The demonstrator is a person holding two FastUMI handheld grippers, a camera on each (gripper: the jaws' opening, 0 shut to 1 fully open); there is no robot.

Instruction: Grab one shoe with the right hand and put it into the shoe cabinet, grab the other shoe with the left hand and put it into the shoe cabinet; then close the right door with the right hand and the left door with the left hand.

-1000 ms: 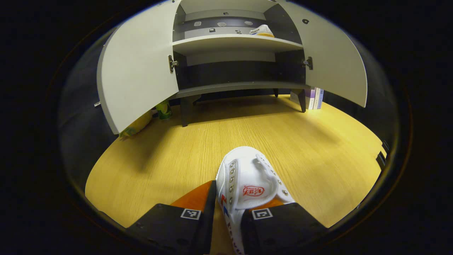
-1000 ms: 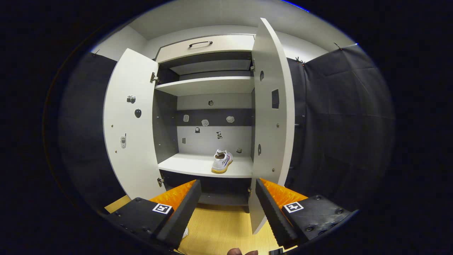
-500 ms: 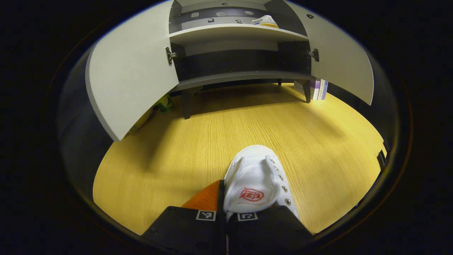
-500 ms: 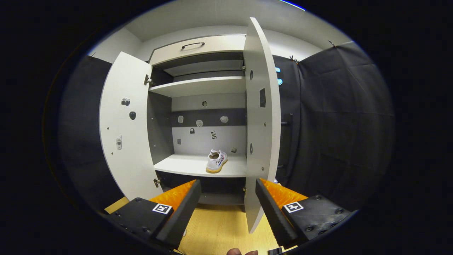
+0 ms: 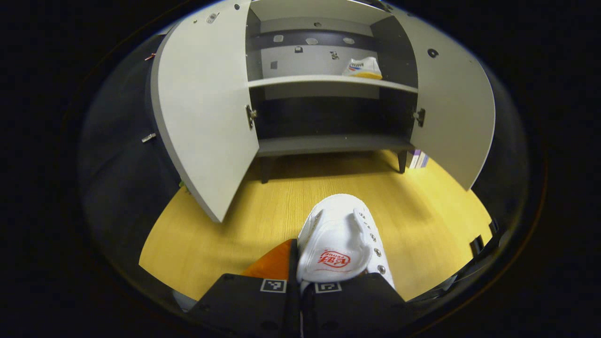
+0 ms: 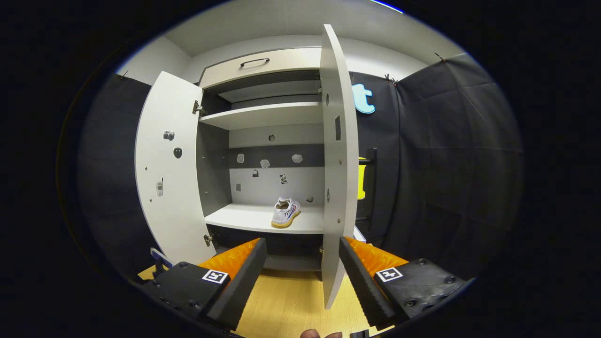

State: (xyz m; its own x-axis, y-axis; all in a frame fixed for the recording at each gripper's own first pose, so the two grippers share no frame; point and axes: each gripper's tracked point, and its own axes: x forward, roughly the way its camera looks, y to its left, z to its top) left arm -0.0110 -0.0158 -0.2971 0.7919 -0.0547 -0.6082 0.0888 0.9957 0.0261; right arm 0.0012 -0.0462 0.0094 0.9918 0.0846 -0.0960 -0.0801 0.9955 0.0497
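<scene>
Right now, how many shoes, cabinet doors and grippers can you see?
Shoes: 2, one held by the left gripper over the floor, one on the cabinet shelf.
Cabinet doors: 2, the left door and the right door, both open.
Grippers: 2, counting the right gripper.
Total: 6.

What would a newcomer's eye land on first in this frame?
Probably the white shoe close up, pinched in the left claw above the wooden floor. Next, the shoe cabinet with both doors wide open and the other shoe already on its shelf, beyond the open right claw.
</scene>
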